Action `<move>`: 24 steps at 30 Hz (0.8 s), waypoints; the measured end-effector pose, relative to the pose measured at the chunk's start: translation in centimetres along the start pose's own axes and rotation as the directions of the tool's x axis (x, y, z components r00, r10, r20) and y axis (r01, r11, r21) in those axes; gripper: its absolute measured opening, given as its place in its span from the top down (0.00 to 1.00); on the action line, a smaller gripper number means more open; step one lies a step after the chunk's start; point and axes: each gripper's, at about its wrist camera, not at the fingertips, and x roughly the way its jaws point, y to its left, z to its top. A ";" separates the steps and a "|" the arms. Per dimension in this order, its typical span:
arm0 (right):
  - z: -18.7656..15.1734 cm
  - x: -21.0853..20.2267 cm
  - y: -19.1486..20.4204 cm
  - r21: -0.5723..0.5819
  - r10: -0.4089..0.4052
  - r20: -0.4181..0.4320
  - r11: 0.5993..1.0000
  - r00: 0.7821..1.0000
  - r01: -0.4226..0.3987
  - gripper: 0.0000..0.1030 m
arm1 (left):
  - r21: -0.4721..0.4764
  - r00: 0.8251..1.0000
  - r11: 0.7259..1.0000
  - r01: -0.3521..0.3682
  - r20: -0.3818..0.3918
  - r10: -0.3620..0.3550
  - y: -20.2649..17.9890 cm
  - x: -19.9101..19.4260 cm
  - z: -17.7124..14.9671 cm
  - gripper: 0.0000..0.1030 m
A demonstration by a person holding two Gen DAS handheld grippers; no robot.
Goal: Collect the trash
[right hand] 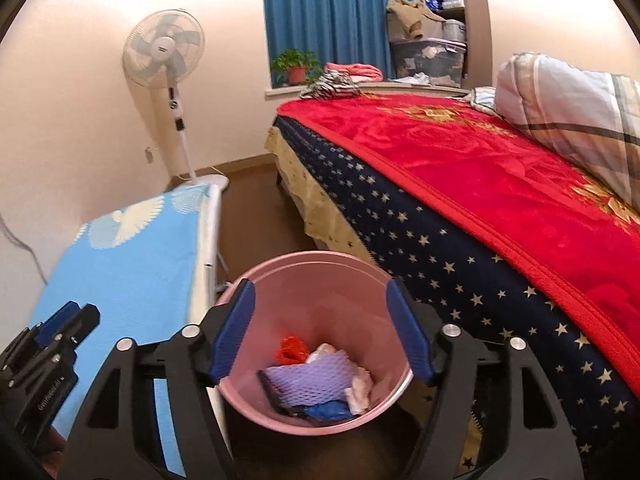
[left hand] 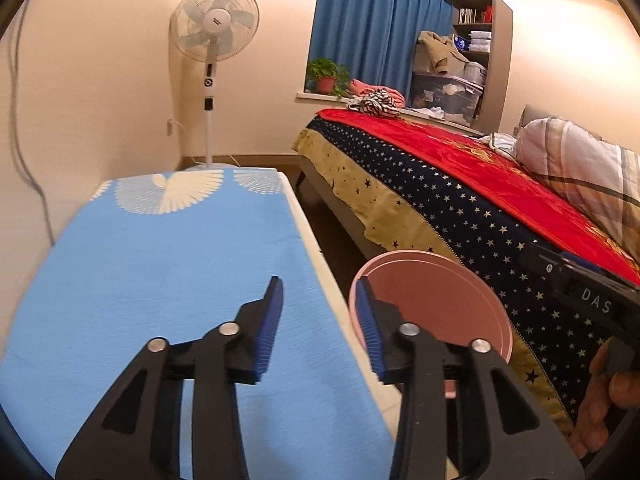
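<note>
A pink trash bin [right hand: 320,280] stands on the floor between the blue-covered table and the bed. Inside lie a purple foam net [right hand: 316,380], a red scrap [right hand: 290,350], white crumpled paper [right hand: 360,390], a blue piece [right hand: 328,411] and a dark item [right hand: 272,394]. My right gripper [right hand: 320,328] hangs open and empty just above the bin's mouth. My left gripper [left hand: 322,328] is open and empty above the table's right edge, with the bin's rim [left hand: 436,300] just to its right. The left gripper also shows in the right wrist view [right hand: 68,324].
The table with a light blue cloth [left hand: 160,272] is on the left. A bed with a red blanket [right hand: 480,184] and star-patterned cover is on the right. A standing fan [left hand: 212,40] is by the far wall. A potted plant [left hand: 326,74] and clothes are on the windowsill.
</note>
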 end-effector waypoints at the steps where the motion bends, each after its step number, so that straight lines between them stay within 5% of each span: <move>1: 0.0 -0.4 0.4 -0.011 0.007 0.003 1.000 1.000 -0.007 0.29 | 0.001 1.000 1.000 -0.004 0.001 0.004 0.1 -0.4 0.0 0.52; 3: -0.2 -1.3 1.2 -0.037 0.017 0.013 0.999 1.000 -0.016 0.22 | 0.010 1.000 1.000 -0.022 0.009 0.022 0.3 -1.7 -0.1 0.37; 6: -0.6 -2.8 1.8 -0.059 0.030 0.021 0.998 0.999 -0.029 0.15 | 0.012 0.999 0.999 -0.040 0.013 0.040 0.9 -3.4 -0.3 0.28; 14: -2.2 -6.4 3.3 -0.098 0.029 0.037 0.995 0.999 -0.025 0.13 | -0.045 0.995 0.994 -0.098 -0.002 0.098 3.5 -7.5 -2.0 0.27; 24: -4.7 -9.4 5.6 -0.143 0.065 0.033 0.988 0.997 -0.060 0.06 | -0.067 0.982 0.980 -0.187 0.021 0.189 4.3 -12.7 -3.8 0.08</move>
